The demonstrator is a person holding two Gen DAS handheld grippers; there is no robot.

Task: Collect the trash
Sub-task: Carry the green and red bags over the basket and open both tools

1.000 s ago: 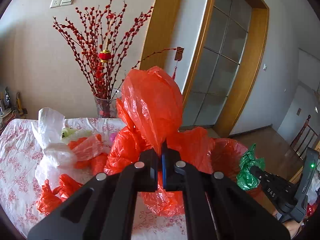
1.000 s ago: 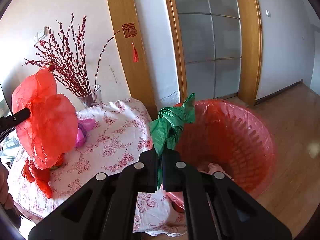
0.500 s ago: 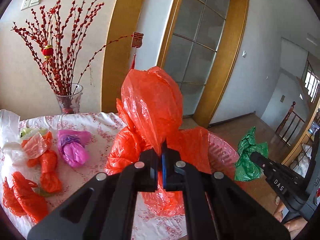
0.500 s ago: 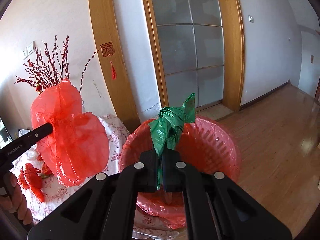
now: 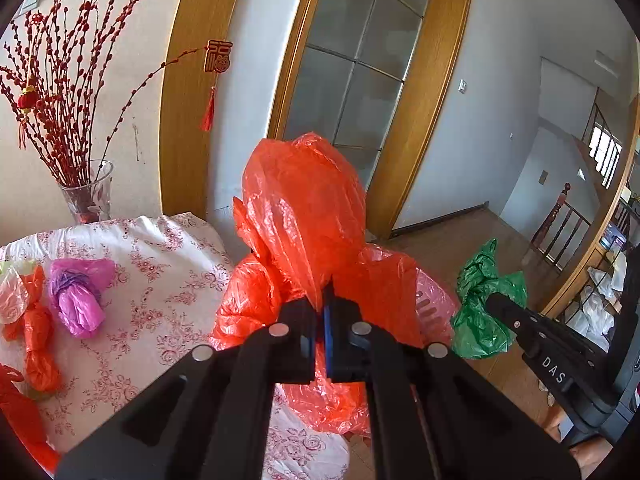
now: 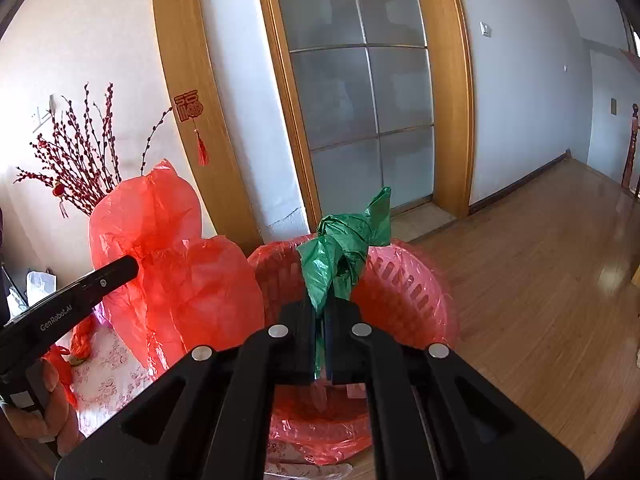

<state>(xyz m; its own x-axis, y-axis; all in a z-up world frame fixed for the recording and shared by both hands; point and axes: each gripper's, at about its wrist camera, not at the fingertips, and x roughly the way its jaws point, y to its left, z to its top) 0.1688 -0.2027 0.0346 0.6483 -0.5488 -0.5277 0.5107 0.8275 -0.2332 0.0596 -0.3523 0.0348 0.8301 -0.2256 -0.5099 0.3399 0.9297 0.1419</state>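
My left gripper is shut on a large orange-red plastic bag, held in the air at the table's right end; it also shows in the right wrist view. My right gripper is shut on a crumpled green plastic bag, held over the pink trash basket lined with a red bag. In the left wrist view the green bag and the right gripper hang to the right, and the basket is mostly hidden behind the orange bag.
The table with a floral cloth carries a pink bag bundle and orange bag bundles at the left. A glass vase with red branches stands at the back. Wooden floor lies to the right of the basket.
Both grippers have swung right with their bags. The orange bag has come closer to the basket, and the green bag now hangs over the basket's near rim.
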